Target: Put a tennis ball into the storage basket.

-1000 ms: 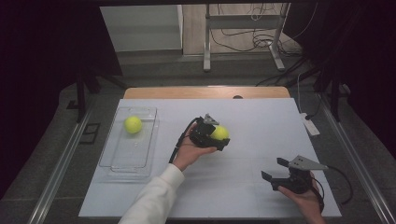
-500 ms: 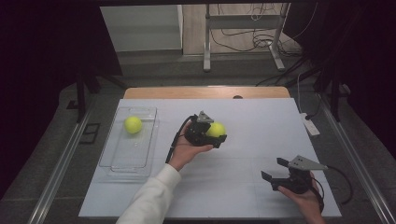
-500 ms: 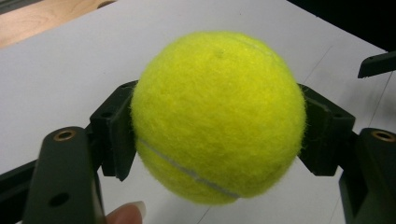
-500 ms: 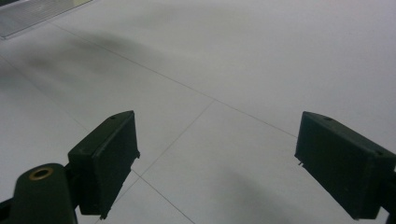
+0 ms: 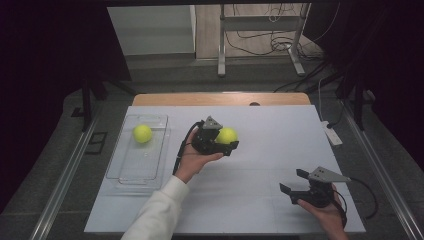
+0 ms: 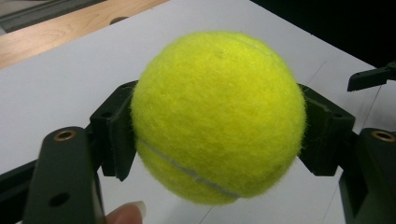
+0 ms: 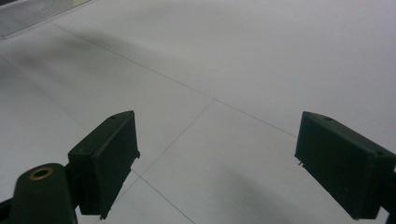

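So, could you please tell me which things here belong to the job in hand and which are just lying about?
In the job:
- tennis ball clamped in the left gripper
- clear plastic tray
- second tennis ball lying in that tray

Lying about:
- right gripper, jaws open, nothing between them
- white power strip at the table's right edge
- metal stand on the floor behind

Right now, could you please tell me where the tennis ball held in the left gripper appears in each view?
High view: the held tennis ball sits near the table's middle, in the left gripper, right of the clear tray.
Left gripper view: the ball is in the centre, clamped between the black jaws.
Right gripper view: not in it.
Shared landmark: the white table.
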